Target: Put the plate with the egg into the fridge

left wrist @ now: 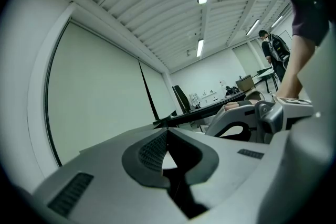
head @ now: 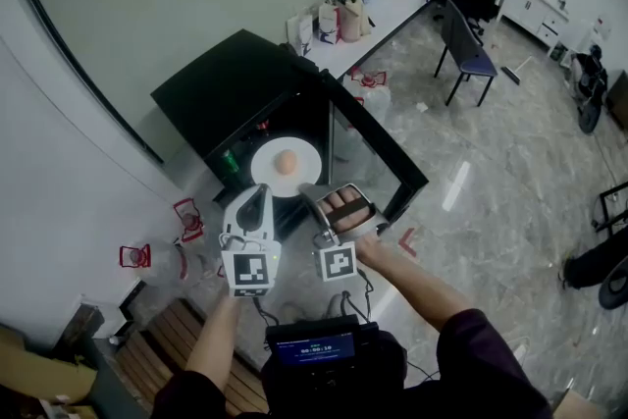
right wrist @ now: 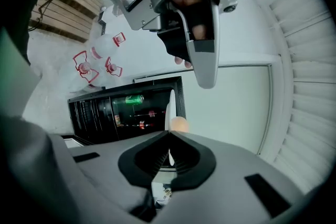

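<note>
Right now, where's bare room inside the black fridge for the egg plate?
Crowded: the left of the black fridge, with a green can, and the back, with small red items. Free, as far as shows: the dark stretch from the can to the open glass door, where the left claw and right claw hold the white round plate. Deeper is too dark.

In the head view the plate [head: 304, 157] has its rim at 6 o'clock covered by the left gripper [head: 262, 190] and the right gripper [head: 307, 190]. The fridge [head: 231, 88] is dark inside, its shelf items too small to name. The left gripper view gives only a white sliver of plate between the closed jaws, with the egg [head: 286, 162] hidden. The right gripper view shows the plate edge-on, its face unseen.
</note>
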{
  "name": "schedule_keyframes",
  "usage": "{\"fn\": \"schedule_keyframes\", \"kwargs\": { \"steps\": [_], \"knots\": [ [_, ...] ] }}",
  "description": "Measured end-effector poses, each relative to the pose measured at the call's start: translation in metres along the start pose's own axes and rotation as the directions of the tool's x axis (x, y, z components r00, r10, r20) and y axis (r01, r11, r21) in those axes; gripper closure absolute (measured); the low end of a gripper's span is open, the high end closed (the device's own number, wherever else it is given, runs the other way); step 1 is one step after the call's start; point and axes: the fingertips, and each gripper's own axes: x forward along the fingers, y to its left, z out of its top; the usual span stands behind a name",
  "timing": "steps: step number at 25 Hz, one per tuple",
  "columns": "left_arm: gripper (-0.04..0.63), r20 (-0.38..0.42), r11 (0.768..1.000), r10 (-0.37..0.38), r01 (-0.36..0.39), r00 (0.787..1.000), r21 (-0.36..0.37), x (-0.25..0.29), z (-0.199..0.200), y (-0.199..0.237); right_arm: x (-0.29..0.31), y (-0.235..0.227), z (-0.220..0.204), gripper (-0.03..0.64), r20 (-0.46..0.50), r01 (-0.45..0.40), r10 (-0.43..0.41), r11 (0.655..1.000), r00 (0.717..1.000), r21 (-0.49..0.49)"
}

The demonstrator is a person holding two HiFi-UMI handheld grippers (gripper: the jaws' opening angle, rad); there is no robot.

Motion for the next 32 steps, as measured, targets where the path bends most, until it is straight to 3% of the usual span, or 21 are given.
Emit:
{"fn": "schedule_keyframes", "kwargs": {
  "steps": [6,13,20,27,29,32],
  "knots": [
    [0.586,-0.027,0.998,-0.021,0.02,0.999,-0.056,-0.007,-0.03,0.001,0.027,0.023,0.014,0.6,-0.002,-0.004,0.004,1.0,1.0,-0.027],
    [0.586,-0.054,0.995,-0.033,0.028,0.998,-0.092,0.014,-0.105,-0.003,0.086,0.082,0.026,0.6,0.004,-0.059,0.059,0.995,0.998,-0.075],
    [0.586,-0.094,0.993,0.026,-0.036,0.995,-0.11,0.063,-0.19,-0.002,0.177,0.151,0.017,0.6,0.045,-0.139,0.145,0.984,0.988,-0.107],
    [0.586,-0.21,0.987,0.074,-0.102,0.975,-0.127,0.119,-0.284,-0.002,0.261,0.217,-0.011,0.6,0.086,-0.212,0.226,0.967,0.97,-0.144],
    [0.586,-0.234,0.984,0.086,-0.119,0.968,-0.131,0.127,-0.3,-0.002,0.275,0.234,-0.014,0.6,0.106,-0.257,0.273,0.956,0.956,-0.138],
    [0.586,-0.265,0.981,0.103,-0.142,0.959,-0.135,0.131,-0.312,-0.004,0.279,0.272,-0.015,0.6,0.143,-0.431,0.439,0.898,0.887,-0.086]
  ]
}}
